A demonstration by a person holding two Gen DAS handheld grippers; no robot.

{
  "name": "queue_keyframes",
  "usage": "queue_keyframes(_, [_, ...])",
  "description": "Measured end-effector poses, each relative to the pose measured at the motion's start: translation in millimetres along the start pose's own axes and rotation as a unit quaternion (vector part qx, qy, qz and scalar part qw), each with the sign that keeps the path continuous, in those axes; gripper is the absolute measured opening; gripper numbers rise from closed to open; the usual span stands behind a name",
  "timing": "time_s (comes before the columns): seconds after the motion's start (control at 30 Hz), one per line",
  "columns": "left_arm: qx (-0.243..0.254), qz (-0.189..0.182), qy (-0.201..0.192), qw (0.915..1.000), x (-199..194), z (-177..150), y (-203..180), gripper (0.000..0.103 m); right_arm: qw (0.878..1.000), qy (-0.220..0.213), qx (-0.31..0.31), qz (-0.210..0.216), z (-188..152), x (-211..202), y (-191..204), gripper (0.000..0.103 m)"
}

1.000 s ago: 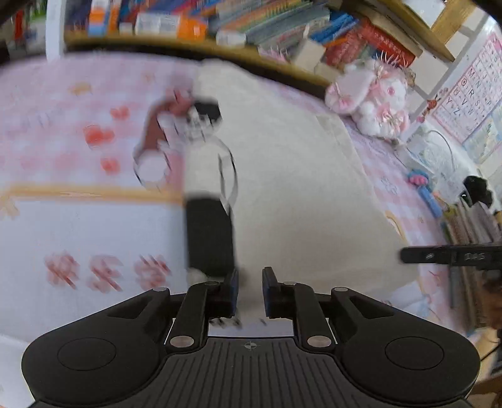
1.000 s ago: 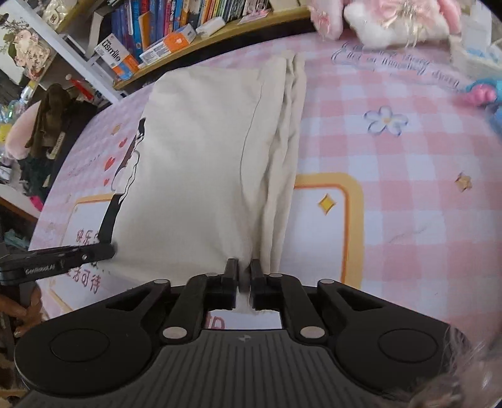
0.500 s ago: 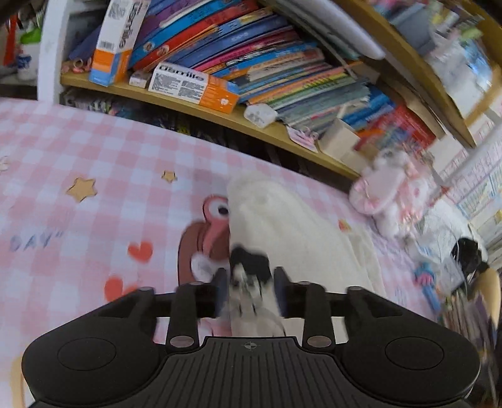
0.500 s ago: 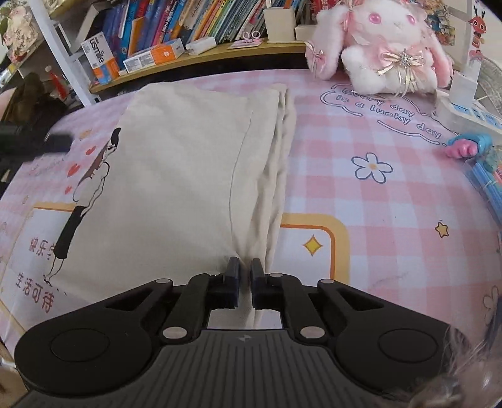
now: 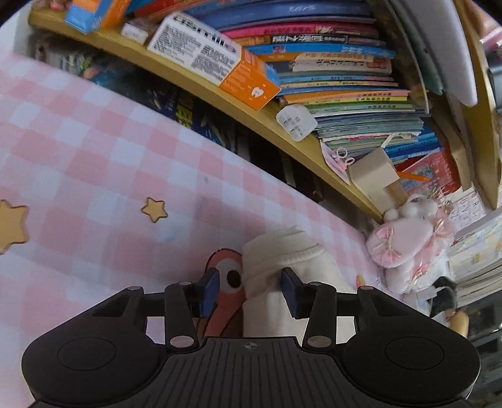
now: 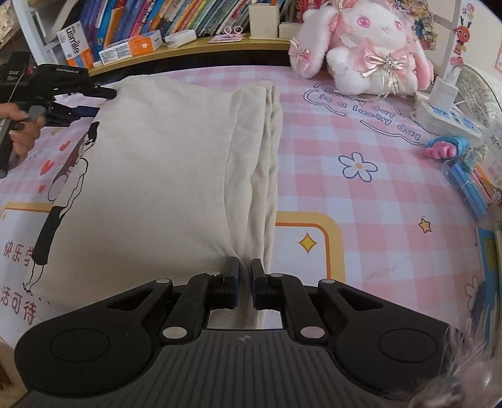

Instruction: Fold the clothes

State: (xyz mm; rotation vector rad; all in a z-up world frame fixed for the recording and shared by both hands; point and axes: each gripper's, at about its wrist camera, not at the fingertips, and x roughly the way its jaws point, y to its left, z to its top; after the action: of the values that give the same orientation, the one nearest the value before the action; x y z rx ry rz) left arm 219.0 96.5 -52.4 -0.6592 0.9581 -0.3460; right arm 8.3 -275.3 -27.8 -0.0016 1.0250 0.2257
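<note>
Child's bedroom: bookshelf point(image 6: 175, 28), plush rabbit point(image 6: 367, 47), pink bedsheet point(image 6: 360, 201).

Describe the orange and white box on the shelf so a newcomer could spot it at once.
Look along the wooden shelf behind the pink checked tablecloth. Left of the pink plush rabbit, the long box lies flat in front of the upright books. Unlike the upright box beside it, it is lying down with one orange end.

One folded cream garment point(image 6: 163, 175), one pink plush rabbit point(image 6: 370, 53), one white power strip point(image 6: 451, 117), two tongs: left tongs point(image 5: 249, 288), right tongs point(image 6: 244, 276)
</note>
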Motion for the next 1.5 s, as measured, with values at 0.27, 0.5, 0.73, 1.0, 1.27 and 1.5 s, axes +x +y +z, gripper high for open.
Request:
queue_keyframes(0.27, [0.106,-0.042,-0.061,0.9916,-6.8,-2.1,-29.4,0.013,0.999,0.003,0.032,-0.002,1.8,0.1,-2.2,0.008])
queue_keyframes(0.5, [0.19,0.036,-0.041,0.9802,19.5,14.6,-46.0,0.022,0.999,0.002,0.04,-0.01,1.2,-0.1,0.5,0.008])
queue_keyframes(0.73, [0.066,0.052,-0.137,0.987,-32.5,37.6,-11.4,0.039,0.999,0.001,0.037,-0.006,0.3,-0.3,-1.5,0.008])
queue_keyframes(1.0, [0.095,0.05,-0.065,0.9921,-90.2,-57.5,-12.2,0.038,0.999,-0.005,0.039,0.004,-1.1,-0.4,-4.2,0.007])
queue_keyframes(1.27, [0.152,0.16,-0.009,0.9752,-112.7,-159.8,-26.1,0.048,1.0,-0.012,0.02,0.01,-2.6,-1.6,-3.3,0.008])
queue_keyframes(1.5, [0.13,0.162,-0.025,0.9778,-128.9,-205.3,-37.3,0.048,0.999,-0.028,0.039,0.02,-6.4,-17.7,-21.4,0.033])
